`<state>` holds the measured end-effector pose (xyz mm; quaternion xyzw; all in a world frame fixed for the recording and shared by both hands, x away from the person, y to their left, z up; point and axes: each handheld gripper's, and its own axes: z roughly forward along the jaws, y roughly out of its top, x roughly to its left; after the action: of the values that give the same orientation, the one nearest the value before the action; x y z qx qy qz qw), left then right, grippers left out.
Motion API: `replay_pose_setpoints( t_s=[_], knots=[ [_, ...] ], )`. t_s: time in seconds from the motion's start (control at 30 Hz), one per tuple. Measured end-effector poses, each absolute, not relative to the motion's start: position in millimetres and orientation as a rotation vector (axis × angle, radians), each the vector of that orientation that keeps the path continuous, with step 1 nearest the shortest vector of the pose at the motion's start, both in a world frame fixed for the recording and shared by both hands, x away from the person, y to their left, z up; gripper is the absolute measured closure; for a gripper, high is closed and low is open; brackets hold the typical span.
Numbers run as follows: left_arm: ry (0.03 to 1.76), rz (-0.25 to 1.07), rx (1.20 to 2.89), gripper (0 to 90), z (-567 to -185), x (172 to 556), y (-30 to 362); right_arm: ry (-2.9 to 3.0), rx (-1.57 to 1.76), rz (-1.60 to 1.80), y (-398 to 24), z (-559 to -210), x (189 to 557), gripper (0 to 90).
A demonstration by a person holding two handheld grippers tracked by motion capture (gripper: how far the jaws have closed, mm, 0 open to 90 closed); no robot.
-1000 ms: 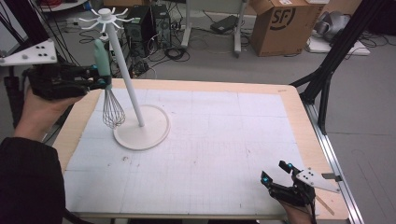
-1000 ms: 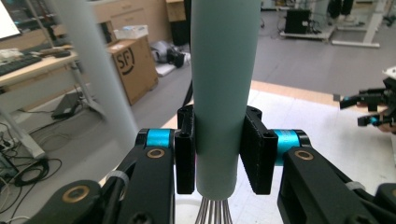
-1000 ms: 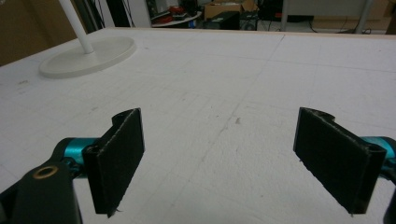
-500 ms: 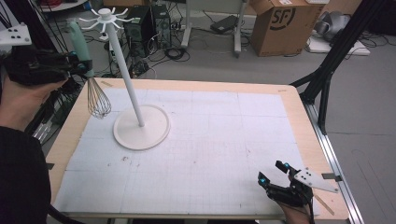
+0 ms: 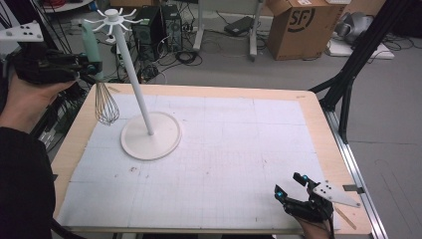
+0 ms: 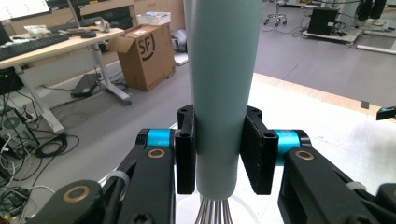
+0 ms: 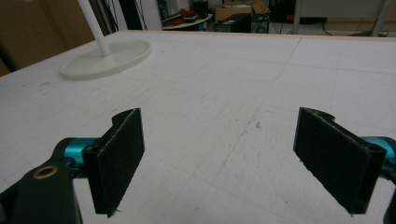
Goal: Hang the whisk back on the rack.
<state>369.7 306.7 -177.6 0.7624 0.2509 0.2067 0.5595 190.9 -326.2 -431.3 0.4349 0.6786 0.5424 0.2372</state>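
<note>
A whisk with a pale green handle (image 5: 91,44) and wire head (image 5: 106,103) hangs upright at the table's far left, held by my left gripper (image 5: 84,64), which is shut on the handle. In the left gripper view both black pads clamp the green handle (image 6: 223,88), with the wires (image 6: 212,215) showing below. Just right of the whisk stands a white rack (image 5: 134,74) with a hooked top (image 5: 113,16) and a round base (image 5: 151,135). My right gripper (image 5: 291,185) rests open at the table's near right edge; its pads (image 7: 119,156) stand wide apart over bare mat.
A white gridded mat (image 5: 224,154) covers the wooden table. Beyond it, on the floor, are a cardboard box (image 5: 297,25), cables and computer cases (image 5: 154,25). A black frame leg (image 5: 348,79) stands at the right.
My left gripper carried the whisk leftward and away from the rack's pole, then back slightly right. The right gripper stayed still.
</note>
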Motion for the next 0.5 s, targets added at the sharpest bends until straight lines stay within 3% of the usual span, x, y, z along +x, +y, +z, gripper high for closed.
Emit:
replay_pose_setpoints(
  t_s=[0.5],
  knots=[
    [0.597,0.462,1.794,69.0,-183,383,303,1.855,1.194,1.478,-327,-432,190,15.4]
  ],
)
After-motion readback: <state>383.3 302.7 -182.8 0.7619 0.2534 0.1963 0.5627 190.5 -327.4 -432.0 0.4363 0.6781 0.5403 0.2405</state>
